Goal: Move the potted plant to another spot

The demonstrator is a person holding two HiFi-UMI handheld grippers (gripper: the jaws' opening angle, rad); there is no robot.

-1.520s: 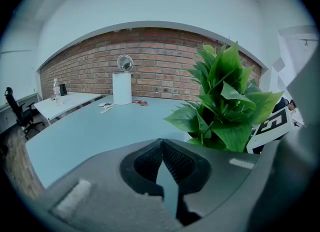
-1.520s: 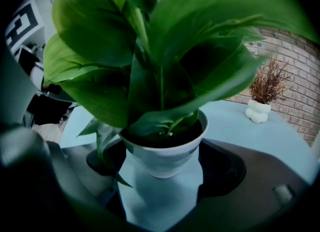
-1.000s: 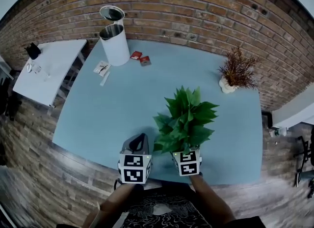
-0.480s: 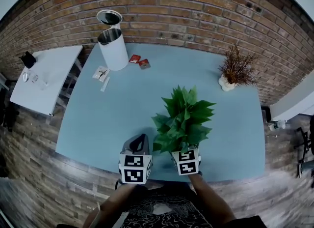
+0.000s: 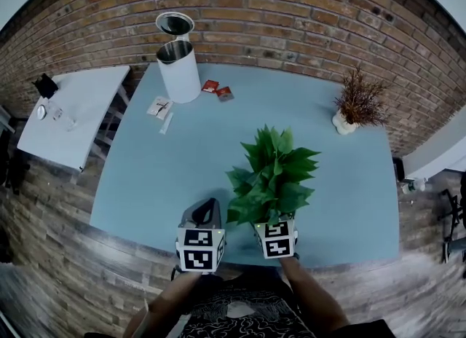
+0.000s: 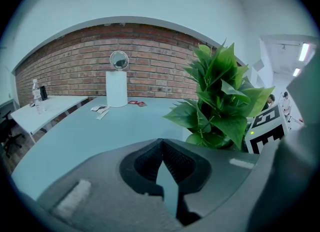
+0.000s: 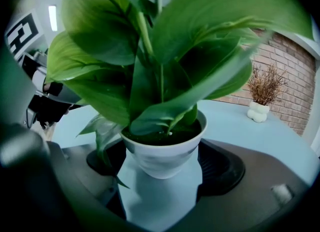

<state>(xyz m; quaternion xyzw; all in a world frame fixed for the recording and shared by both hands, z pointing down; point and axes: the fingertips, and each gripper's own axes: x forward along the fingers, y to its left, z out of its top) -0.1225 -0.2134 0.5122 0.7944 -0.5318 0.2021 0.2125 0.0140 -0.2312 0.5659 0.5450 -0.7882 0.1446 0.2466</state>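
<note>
The potted plant [image 5: 273,173] has broad green leaves and a white pot [image 7: 162,153]. It is near the front edge of the blue table [image 5: 167,176]. My right gripper [image 5: 271,216] is shut on the pot, one jaw pressed to each side, and the leaves hide its tips from above. In the right gripper view, blue table surface shows under the pot. My left gripper [image 5: 211,205] is just left of the plant. Its jaws [image 6: 161,143] are shut with nothing in them. The leaves [image 6: 222,101] fill the right of the left gripper view.
A white bin [image 5: 180,71] with a raised lid stands at the table's far left by the brick wall. Red packets [image 5: 218,90] and papers [image 5: 162,107] lie near it. A dried plant in a white vase [image 5: 357,103] is at the far right. A white side table [image 5: 69,111] stands left.
In the head view the table, the bin and the dried plant have drifted slightly right. Both grippers and the potted plant keep their places in the picture. The grip is unchanged.
</note>
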